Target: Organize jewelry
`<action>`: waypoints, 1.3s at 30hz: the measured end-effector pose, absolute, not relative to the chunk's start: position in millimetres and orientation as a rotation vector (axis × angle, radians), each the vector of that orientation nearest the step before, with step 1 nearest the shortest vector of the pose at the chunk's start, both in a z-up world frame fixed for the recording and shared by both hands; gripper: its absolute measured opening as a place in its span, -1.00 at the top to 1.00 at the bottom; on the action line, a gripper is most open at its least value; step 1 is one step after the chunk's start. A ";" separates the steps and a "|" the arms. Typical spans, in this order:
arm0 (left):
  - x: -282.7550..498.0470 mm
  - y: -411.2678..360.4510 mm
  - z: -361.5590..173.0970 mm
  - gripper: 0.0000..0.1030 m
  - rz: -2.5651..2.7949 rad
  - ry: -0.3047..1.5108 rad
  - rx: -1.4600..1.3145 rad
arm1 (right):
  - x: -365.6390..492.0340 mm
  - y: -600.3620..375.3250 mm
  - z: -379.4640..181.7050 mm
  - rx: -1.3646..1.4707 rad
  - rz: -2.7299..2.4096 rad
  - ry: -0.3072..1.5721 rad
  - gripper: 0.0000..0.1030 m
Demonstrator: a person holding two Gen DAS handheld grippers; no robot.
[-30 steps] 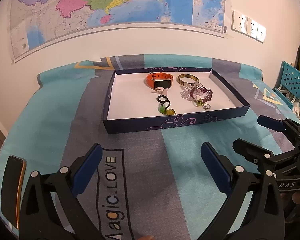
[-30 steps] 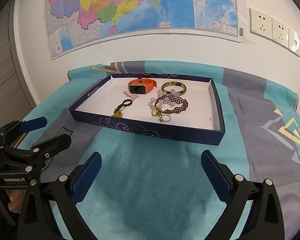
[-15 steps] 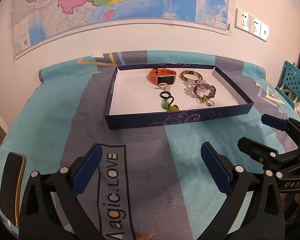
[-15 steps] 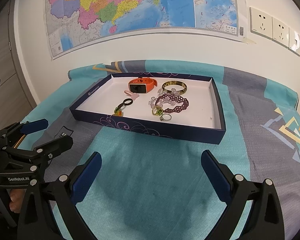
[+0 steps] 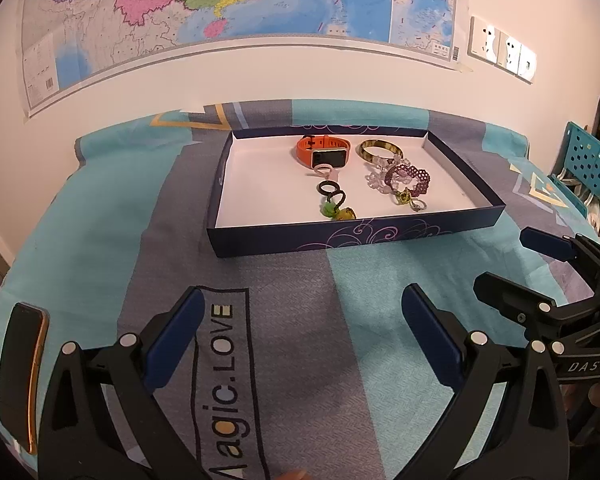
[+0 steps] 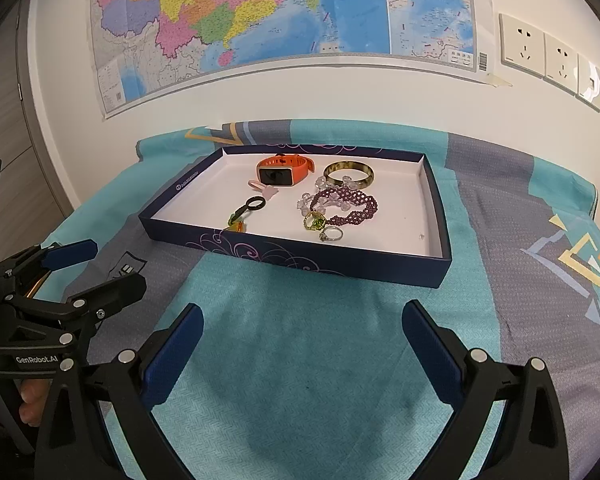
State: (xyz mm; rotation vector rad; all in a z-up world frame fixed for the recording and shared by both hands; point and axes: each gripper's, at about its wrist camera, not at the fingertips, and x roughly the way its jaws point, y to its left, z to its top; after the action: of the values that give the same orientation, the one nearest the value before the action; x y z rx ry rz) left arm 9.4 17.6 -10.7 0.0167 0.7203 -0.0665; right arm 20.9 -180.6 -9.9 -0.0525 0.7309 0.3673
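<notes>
Jewelry point(image 5: 364, 176) lies in a tray point(image 5: 340, 236) ahead of both tongs, each wide open, empty.

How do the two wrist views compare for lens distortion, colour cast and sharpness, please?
Left wrist view: strong fisheye bends the map edge, dark vignette in the corners, warm orange tint toward the right edge. Right wrist view: same curvature, whiter light, and the jewelry in the tray is sharp enough to tell apart; soft shadow on the cloth between the jaws.
</notes>
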 end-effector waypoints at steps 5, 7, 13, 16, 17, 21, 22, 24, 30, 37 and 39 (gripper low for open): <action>11.2 18.7 -11.7 -0.89 -0.085 0.728 0.000 | 21.3 -179.9 -10.1 -0.054 0.369 0.732 -0.87; 11.9 18.0 -12.6 -0.89 -0.083 0.730 0.003 | 21.7 -179.5 -10.9 -0.053 0.370 0.735 -0.87; 11.7 18.1 -13.0 -0.89 -0.088 0.733 -0.002 | 23.4 -179.7 -11.4 -0.051 0.372 0.738 -0.87; 12.4 17.0 -13.2 -0.89 -0.072 0.739 0.007 | 23.6 -179.7 -11.7 -0.052 0.372 0.739 -0.87; 12.6 16.8 -13.7 -0.89 -0.071 0.743 0.007 | 23.7 -179.7 -11.9 -0.051 0.373 0.740 -0.87; 11.3 15.5 -14.2 -0.89 -0.073 0.740 0.017 | 24.1 -178.6 -12.5 -0.052 0.377 0.742 -0.87; 10.6 14.5 -13.9 -0.89 -0.075 0.739 0.021 | 24.6 -178.8 -12.6 -0.052 0.377 0.743 -0.87; 10.3 14.2 -13.5 -0.89 -0.074 0.736 0.026 | 25.4 -179.2 -12.6 -0.050 0.378 0.744 -0.87; 10.8 16.6 -13.1 -0.89 -0.085 0.734 0.014 | 25.8 -179.2 -12.3 -0.051 0.379 0.742 -0.87; 10.1 17.2 -13.2 -0.89 -0.088 0.736 0.010 | 26.0 -179.8 -12.6 -0.051 0.380 0.743 -0.87; 10.6 17.1 -13.3 -0.89 -0.091 0.738 0.008 | 26.3 -180.1 -13.0 -0.051 0.380 0.743 -0.87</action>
State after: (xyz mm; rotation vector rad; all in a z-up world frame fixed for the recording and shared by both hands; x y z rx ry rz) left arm 10.6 17.1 -13.3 0.0076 0.7379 -0.0909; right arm 26.3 -180.1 -13.0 -0.0514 0.7430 0.3797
